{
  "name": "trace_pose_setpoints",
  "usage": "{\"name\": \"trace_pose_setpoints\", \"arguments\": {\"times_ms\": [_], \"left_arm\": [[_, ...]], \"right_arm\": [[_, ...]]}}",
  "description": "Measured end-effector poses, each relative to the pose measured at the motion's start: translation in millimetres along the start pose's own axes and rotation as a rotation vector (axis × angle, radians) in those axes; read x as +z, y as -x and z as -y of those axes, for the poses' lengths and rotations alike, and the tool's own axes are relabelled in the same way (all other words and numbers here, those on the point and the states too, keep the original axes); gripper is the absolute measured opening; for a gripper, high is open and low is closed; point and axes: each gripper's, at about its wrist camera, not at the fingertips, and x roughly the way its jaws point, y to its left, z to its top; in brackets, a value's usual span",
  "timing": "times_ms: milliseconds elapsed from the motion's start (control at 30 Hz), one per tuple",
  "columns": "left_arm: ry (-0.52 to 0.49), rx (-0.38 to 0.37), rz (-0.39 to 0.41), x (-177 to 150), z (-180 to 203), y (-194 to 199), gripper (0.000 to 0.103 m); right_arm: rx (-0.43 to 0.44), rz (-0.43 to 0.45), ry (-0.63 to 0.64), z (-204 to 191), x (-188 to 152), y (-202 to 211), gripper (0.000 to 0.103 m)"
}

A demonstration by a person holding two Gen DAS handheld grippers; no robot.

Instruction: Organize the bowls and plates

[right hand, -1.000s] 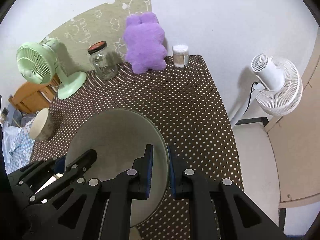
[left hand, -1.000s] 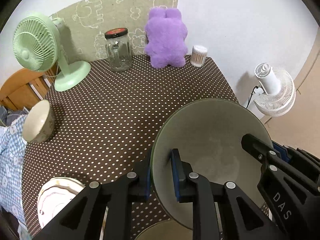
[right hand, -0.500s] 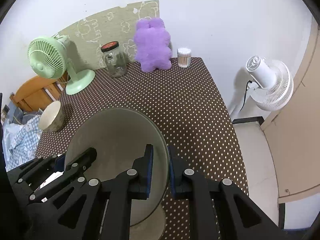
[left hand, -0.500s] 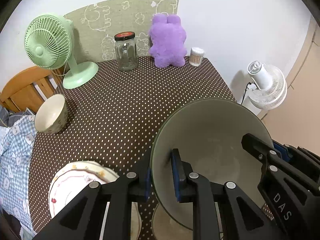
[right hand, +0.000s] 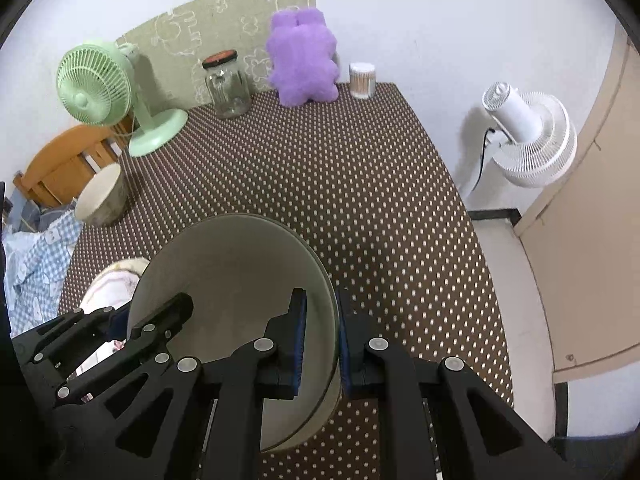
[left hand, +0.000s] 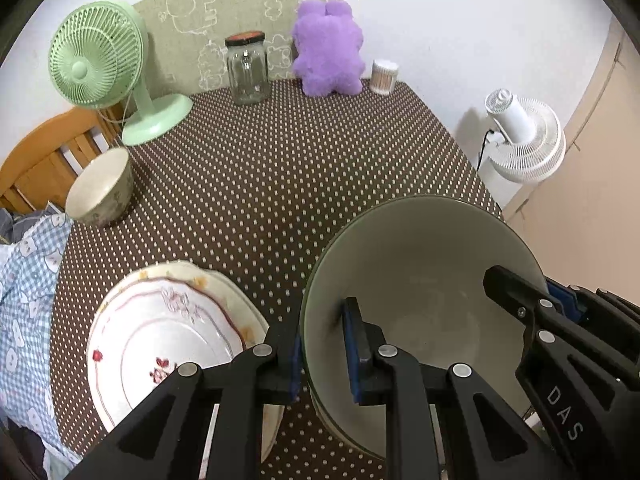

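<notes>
Both tongs carry the large green bowl (left hand: 420, 280) together: the left tongs (left hand: 320, 350) are pinched tight on its left rim and the right tongs (right hand: 320, 338) on its right rim, one pad inside and one outside the wall. It hangs above the near edge of the bench (left hand: 280, 168), apparently over another bowl whose rim shows just beneath it, beside the flowered plates (left hand: 168, 344). The step in hand looks like stacking; next, lower it level and release both rims evenly.
</notes>
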Motion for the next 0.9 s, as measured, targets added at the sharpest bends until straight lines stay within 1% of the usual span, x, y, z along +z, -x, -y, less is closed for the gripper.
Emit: {"name": "trace_pose_setpoints", "arguments": {"times_ms": [233,500,733,900], "left_arm": [[-0.001,-0.005,-0.039,-13,1,-7,0.016],[0.007,-0.011,-0.089,-26,-3,-18,0.016],[0.007,-0.026,-0.105,-32,-5,-24,0.016],[0.018,-0.059,-0.127,-32,-6,-32,0.016]], "right_arm": [[-0.006,-0.044,-0.006,-1,-16,-10,0.017],[-0.010,-0.089,-0.007,-3,-26,-24,0.017],[-0.025,-0.084,-0.004,-4,-28,-27,0.017],[-0.057,-0.080,0.016,-6,-27,-29,0.017]]}}
